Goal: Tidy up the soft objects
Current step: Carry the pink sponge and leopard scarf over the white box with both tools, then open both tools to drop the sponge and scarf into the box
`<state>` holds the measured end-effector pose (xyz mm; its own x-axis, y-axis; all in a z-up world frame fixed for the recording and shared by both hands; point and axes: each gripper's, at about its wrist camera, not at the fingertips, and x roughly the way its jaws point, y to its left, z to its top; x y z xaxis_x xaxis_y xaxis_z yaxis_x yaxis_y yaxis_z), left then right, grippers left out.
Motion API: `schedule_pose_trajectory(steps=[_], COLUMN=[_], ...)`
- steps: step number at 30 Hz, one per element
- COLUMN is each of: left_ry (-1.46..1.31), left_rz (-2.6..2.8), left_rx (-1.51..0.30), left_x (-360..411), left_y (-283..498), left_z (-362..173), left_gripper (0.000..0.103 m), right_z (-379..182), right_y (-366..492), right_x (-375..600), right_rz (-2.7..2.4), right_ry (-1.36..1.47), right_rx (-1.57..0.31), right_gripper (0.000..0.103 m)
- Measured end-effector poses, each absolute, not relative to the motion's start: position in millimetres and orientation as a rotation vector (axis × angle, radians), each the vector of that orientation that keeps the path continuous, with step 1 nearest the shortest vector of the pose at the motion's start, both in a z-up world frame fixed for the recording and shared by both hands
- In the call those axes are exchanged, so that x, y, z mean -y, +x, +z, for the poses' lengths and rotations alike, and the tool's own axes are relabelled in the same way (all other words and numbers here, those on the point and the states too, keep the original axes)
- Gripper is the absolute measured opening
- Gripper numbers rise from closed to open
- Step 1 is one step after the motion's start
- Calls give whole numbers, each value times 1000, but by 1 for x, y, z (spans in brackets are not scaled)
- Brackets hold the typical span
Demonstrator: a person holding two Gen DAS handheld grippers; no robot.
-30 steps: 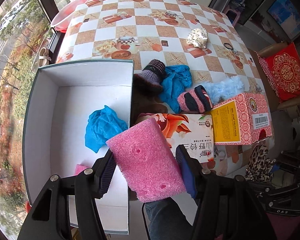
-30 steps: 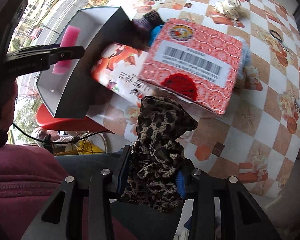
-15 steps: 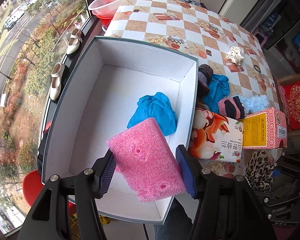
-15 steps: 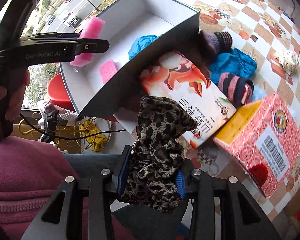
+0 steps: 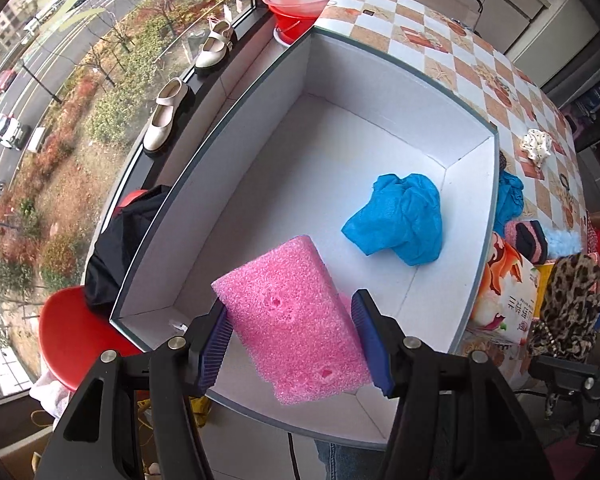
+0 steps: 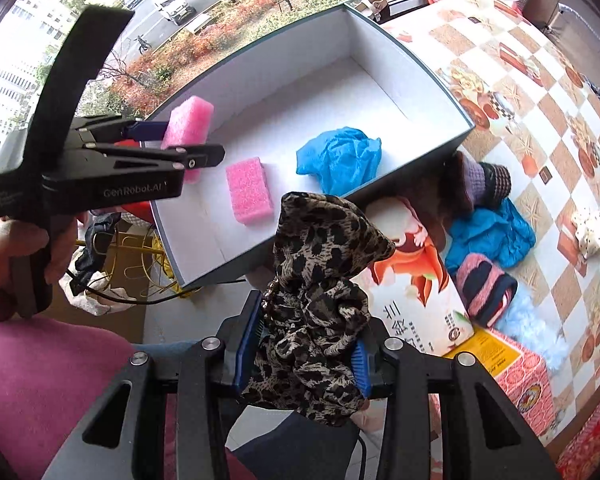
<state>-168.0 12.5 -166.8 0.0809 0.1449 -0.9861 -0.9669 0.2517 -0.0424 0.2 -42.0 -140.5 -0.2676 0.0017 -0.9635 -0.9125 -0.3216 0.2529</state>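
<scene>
Pink sponge (image 5: 296, 320): porous, rough foam. Box (image 5: 260, 128): matt white card inside. Blue cloth (image 5: 400, 220): crinkled, thin. Leopard-print fabric (image 6: 320, 300): soft, gathered. Bench (image 6: 540, 92): glossy chequered oilcloth.

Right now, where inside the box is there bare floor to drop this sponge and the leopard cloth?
The far half of the white box floor is bare, beyond the blue cloth. A smaller bare strip lies between the blue cloth and the pink sponge already inside. Outside, along the box's right wall, the table is crowded with cartons and knitwear.

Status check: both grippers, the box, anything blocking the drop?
Left gripper clamps pink sponge over white box. Right gripper clamps leopard cloth, outside the box. Drop zone unobstructed.
</scene>
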Motion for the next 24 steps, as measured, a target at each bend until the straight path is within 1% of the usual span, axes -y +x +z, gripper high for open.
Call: schedule_pose_trajectory(steps=[8, 17, 24], left_ry=[-959, -958, -955], left_rz=[1043, 963, 946], left_rx=[-1222, -1298, -1305], left_x=[-10, 10, 15], left_y=[-166, -149, -141], left_z=[-195, -216, -217], left_gripper=[63, 63, 63], right_z=[-143, -159, -166], right_y=[-26, -37, -33], right_x=[-5, -41, -46], right_rz=[1698, 1675, 1659], right_ry=[-1279, -1279, -1301], right_rx=[-1142, -1192, -1201], right_gripper=[41, 41, 41])
